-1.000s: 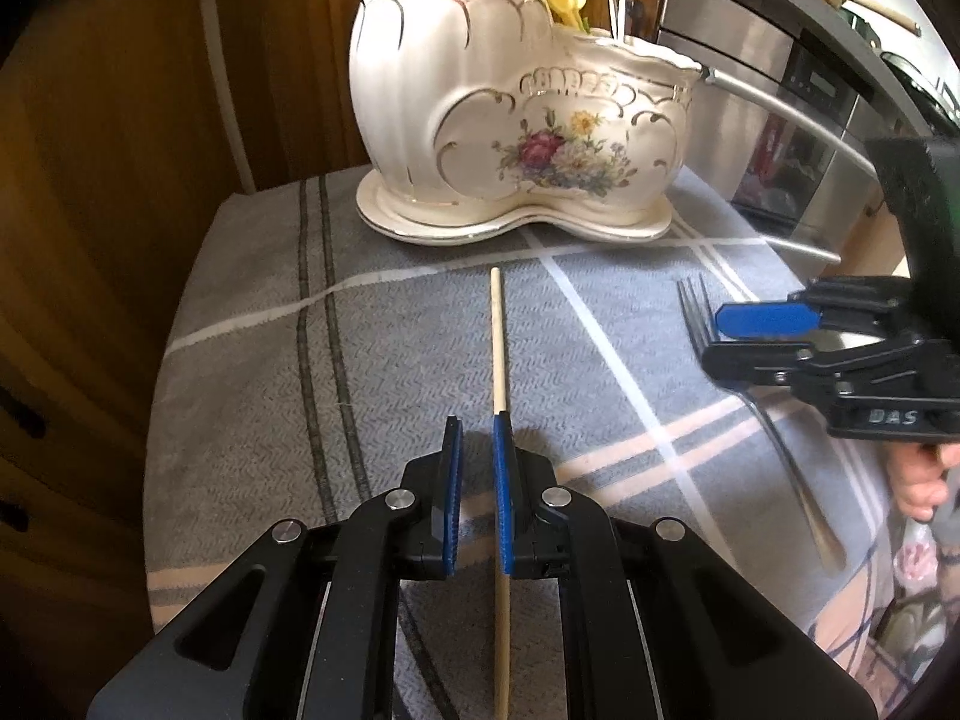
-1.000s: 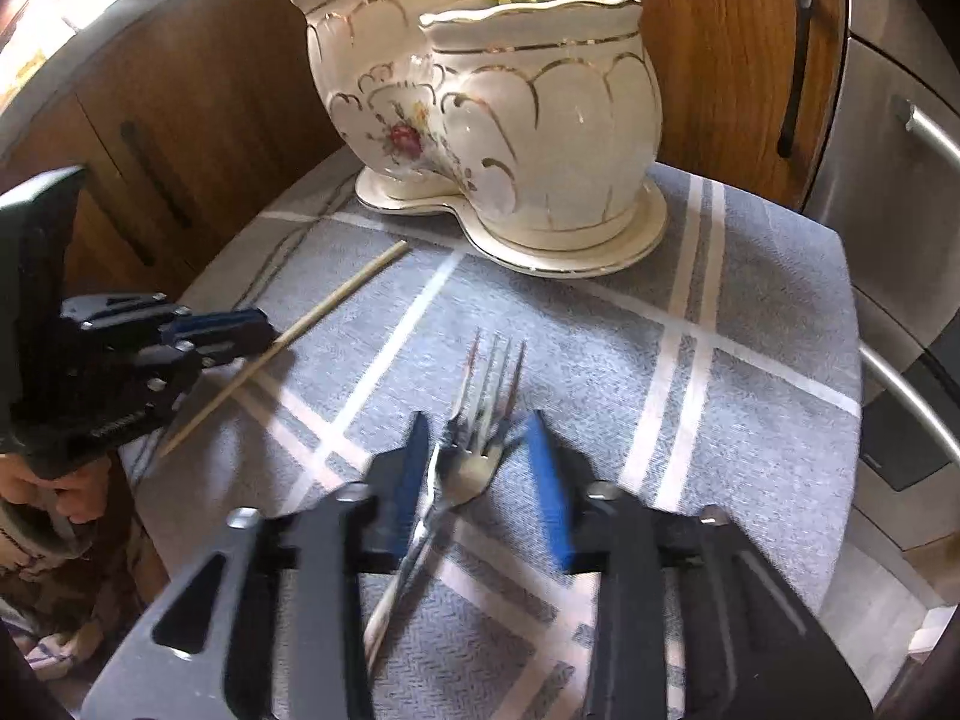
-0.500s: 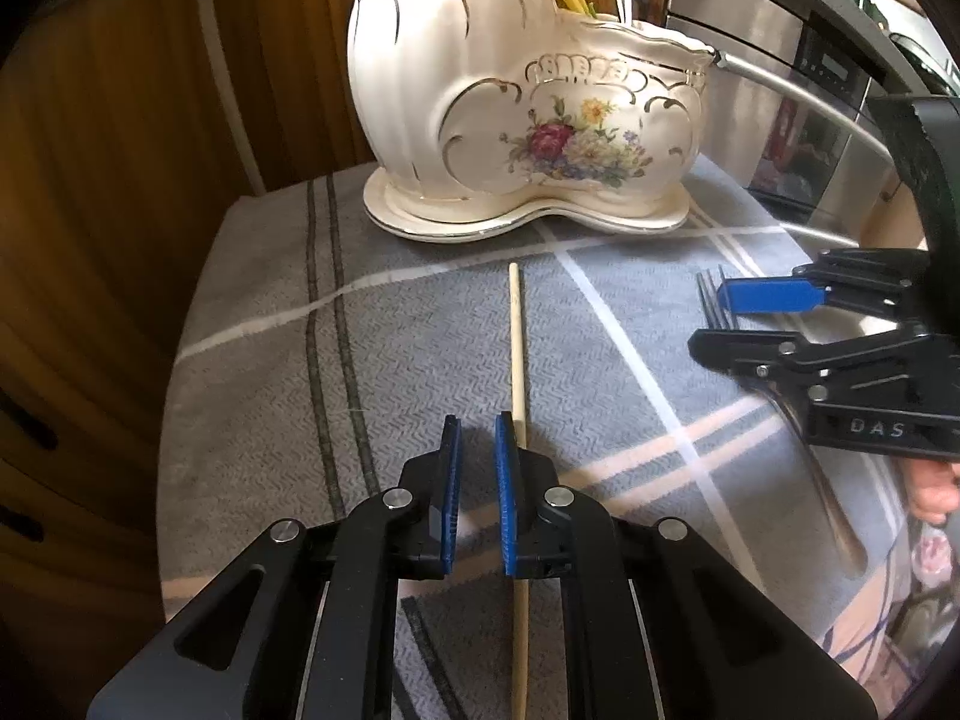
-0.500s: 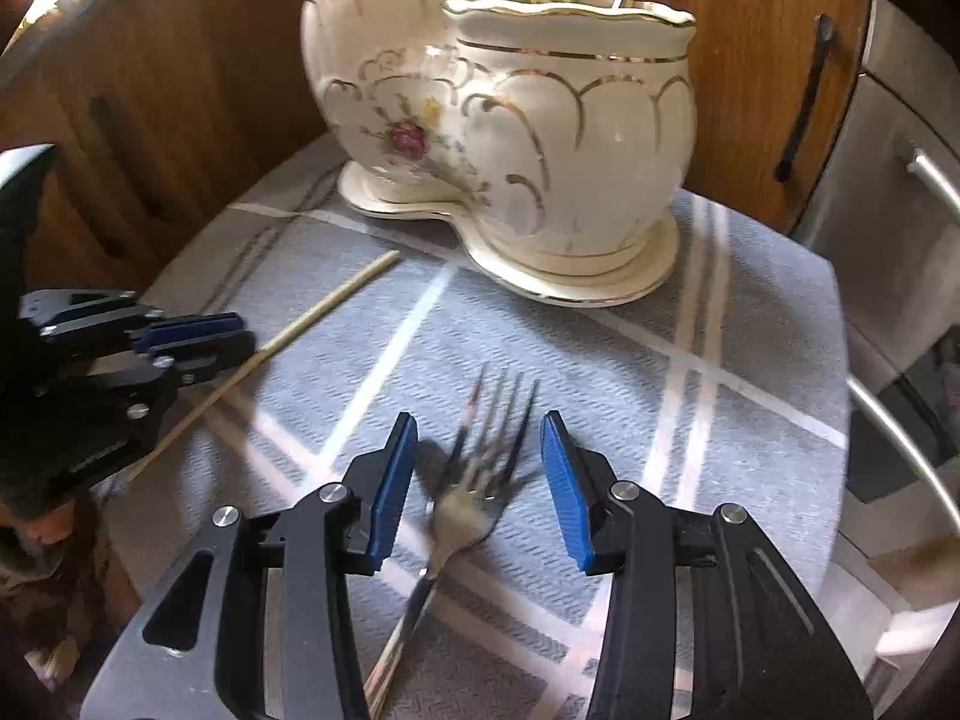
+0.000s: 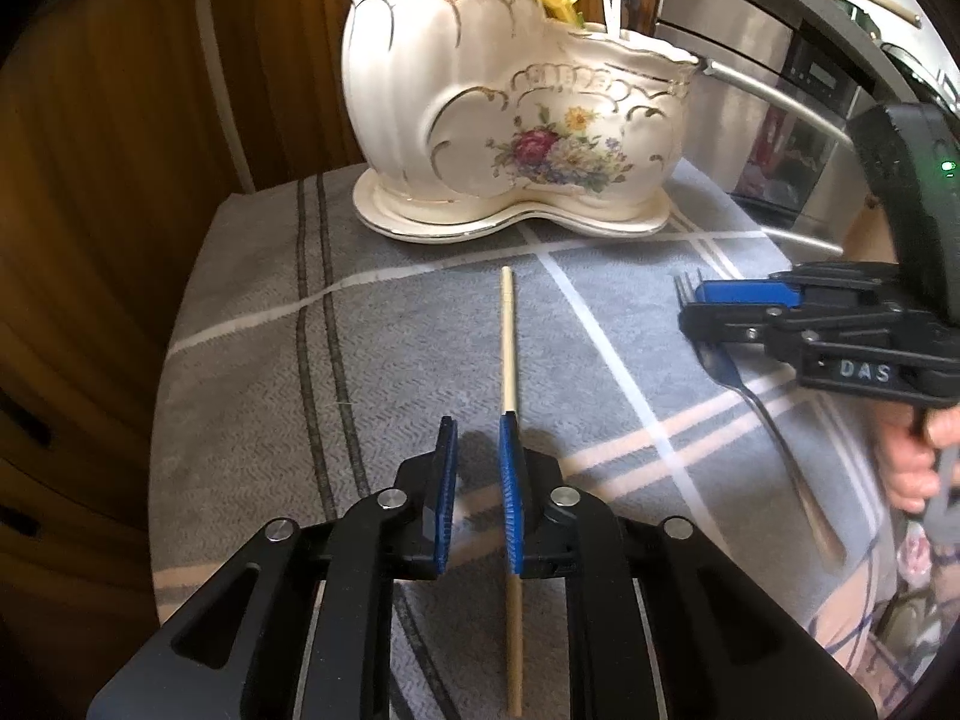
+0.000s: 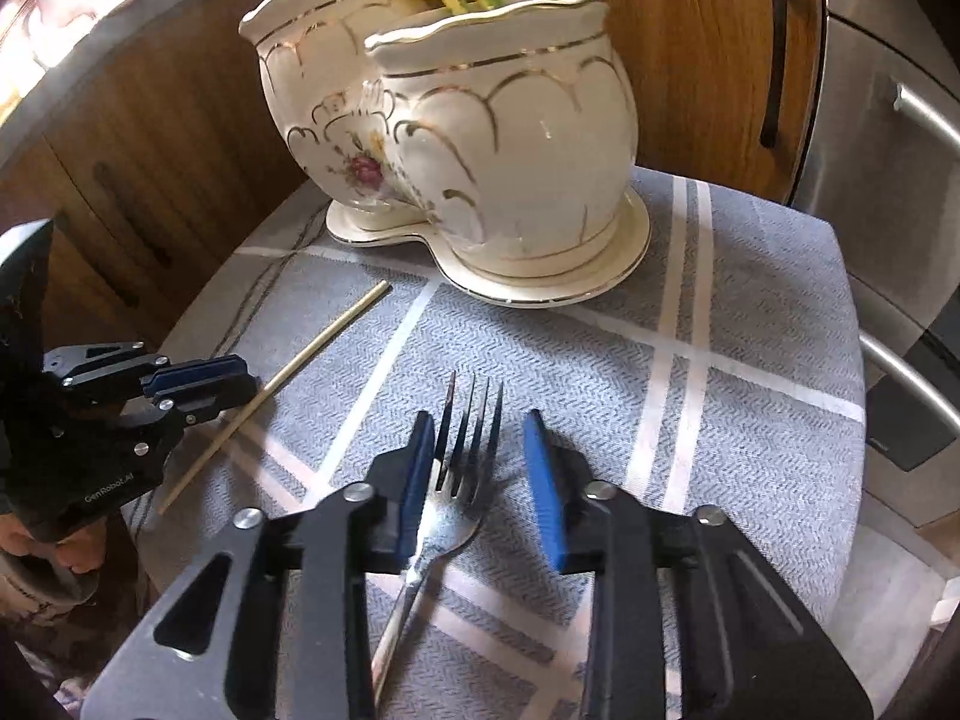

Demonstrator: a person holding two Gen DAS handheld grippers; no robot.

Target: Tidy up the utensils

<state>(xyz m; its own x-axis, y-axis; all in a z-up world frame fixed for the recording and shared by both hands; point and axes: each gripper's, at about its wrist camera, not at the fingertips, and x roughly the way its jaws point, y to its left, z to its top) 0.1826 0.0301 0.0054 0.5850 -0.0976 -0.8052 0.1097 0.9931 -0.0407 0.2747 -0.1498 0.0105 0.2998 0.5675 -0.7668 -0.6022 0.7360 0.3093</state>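
Left wrist view is showing the left gripper [image 5: 477, 462] hanging low over a grey checked cloth [image 5: 252, 372]. Its blue fingers are standing a little apart with nothing between them, and they have just been opening slightly. A wooden chopstick [image 5: 509, 336] is lying on the cloth; it is passing under the right finger, not inside the gap, and whether the finger is touching it I cannot tell.

Across the cloth, the right gripper [image 5: 696, 306] is carrying a white label reading "DAS" on its black body. In the right wrist view, the right gripper [image 6: 480, 468] is sitting around the head of a metal fork [image 6: 456, 498]. Its fingers have just been closing, but both pads are standing clear of the fork, the left one much nearer. The fork is lying flat on the cloth, tines pointing toward a cream ceramic utensil holder [image 6: 510, 138] with gold trim and painted flowers. On the left gripper's side, small writing is reading "GenRobot.AI".
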